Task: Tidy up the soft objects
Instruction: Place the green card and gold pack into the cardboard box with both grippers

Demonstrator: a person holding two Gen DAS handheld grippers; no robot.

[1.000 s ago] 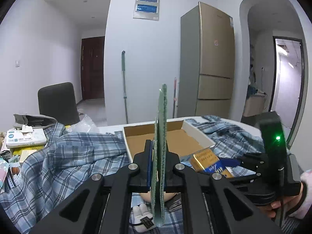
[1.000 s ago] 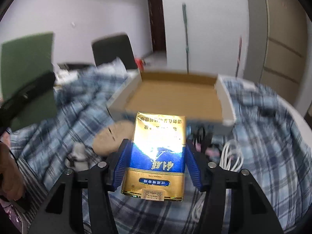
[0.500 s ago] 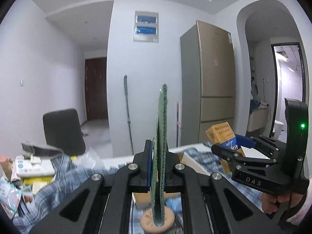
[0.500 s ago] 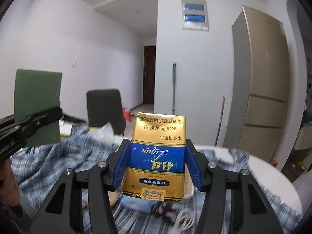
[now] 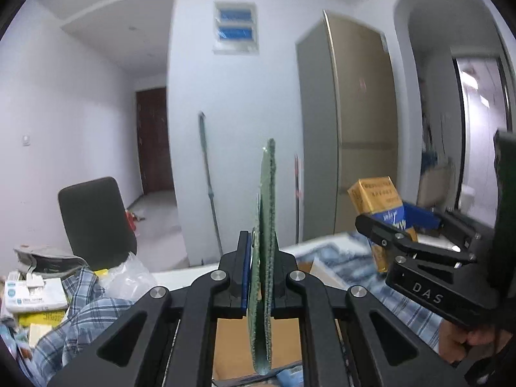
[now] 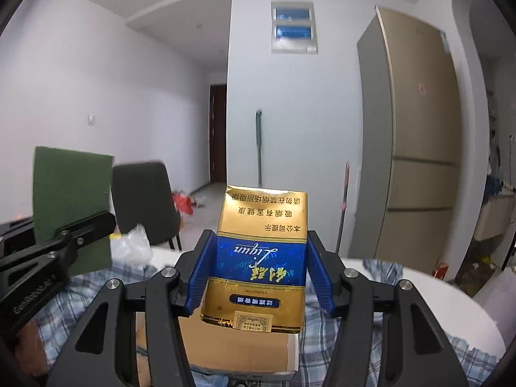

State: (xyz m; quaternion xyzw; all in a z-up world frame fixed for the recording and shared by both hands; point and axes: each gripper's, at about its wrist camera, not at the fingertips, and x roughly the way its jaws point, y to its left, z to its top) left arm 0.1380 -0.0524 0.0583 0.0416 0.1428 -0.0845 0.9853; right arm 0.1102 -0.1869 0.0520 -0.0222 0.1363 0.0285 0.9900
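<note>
My left gripper point(image 5: 261, 277) is shut on a thin green scouring pad point(image 5: 267, 225), held edge-on and upright above the table; the pad also shows flat-on in the right wrist view point(image 6: 69, 193). My right gripper point(image 6: 258, 274) is shut on a gold and blue soft cigarette pack point(image 6: 258, 258), raised above the open cardboard box point(image 6: 238, 351). The pack point(image 5: 379, 206) and right gripper point(image 5: 412, 242) show at the right of the left wrist view. The box point(image 5: 232, 345) lies below both grippers on a blue plaid cloth point(image 5: 80, 319).
A dark chair point(image 5: 93, 222) stands behind the table at left. Boxes and a plastic bag point(image 5: 129, 280) clutter the table's left side. A tall fridge point(image 6: 416, 148) and a mop point(image 6: 259, 148) stand against the far wall.
Both grippers have lifted and tilted up from the table with their objects; the view went from the box and cloth to the room's walls. Both grips stayed shut.
</note>
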